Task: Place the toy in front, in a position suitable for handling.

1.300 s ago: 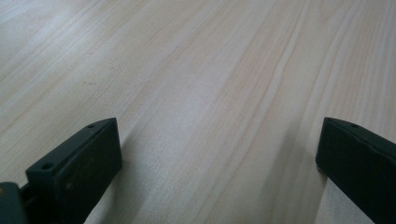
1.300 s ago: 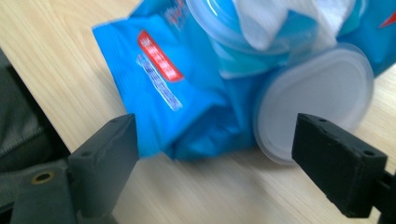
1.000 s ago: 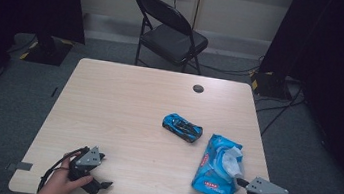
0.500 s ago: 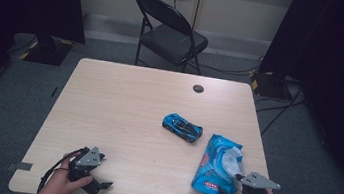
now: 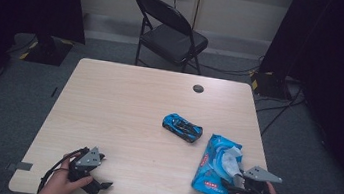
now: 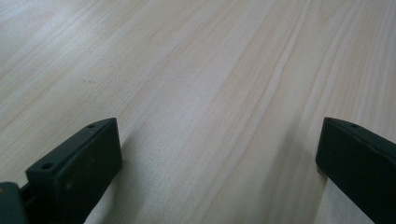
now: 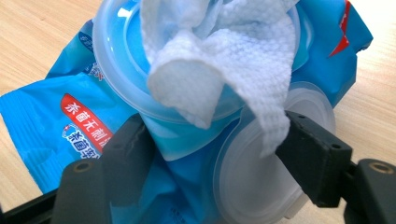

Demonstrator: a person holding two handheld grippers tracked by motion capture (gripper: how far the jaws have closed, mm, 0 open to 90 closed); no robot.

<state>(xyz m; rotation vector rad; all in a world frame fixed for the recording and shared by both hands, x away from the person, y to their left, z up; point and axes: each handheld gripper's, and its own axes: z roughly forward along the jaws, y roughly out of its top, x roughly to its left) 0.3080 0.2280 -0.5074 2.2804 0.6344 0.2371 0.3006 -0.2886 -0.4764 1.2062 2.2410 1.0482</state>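
1. Since a second ago the right claw (image 5: pixel 235 185) has moved in from the worktop's front right corner toward the blue wipes pack (image 5: pixel 211 168); it now sits against the pack's near end, where before it lay just off it.
2. The left claw (image 5: pixel 100 184) has kept its place near the front left corner of the worktop (image 5: pixel 123 106), held by the person's left hand (image 5: pixel 59 188).
3. The wipes pack, the toy car (image 5: pixel 182 127) and the small dark disc (image 5: pixel 198 88) near the far edge lie where they did in the earlier pictures.
4. The right gripper view shows the right claw (image 7: pixel 205 154) with its jaws apart, one on each side of the pack's (image 7: pixel 70 107) near end; the flipped-open clear plastic lid (image 7: pixel 257 182) lies between them. I cannot tell if the jaws press on it.
5. A white wipe (image 7: pixel 219 60) sticks up out of the pack's round opening and hangs over the lid.
6. The left gripper view shows the left claw (image 6: pixel 219 154) with its jaws wide apart over bare pale wood (image 6: pixel 196 70), holding nothing.
7. The pack lies at the front right of the worktop, close to its right edge; the toy car is near it, toward the middle.
8. Writing: a red label on the pack carries white Chinese characters, partly hidden by the jaw; smaller white print beneath is too blurred to read.
9. A black folding chair (image 5: pixel 168 31) stands beyond the worktop's far edge.
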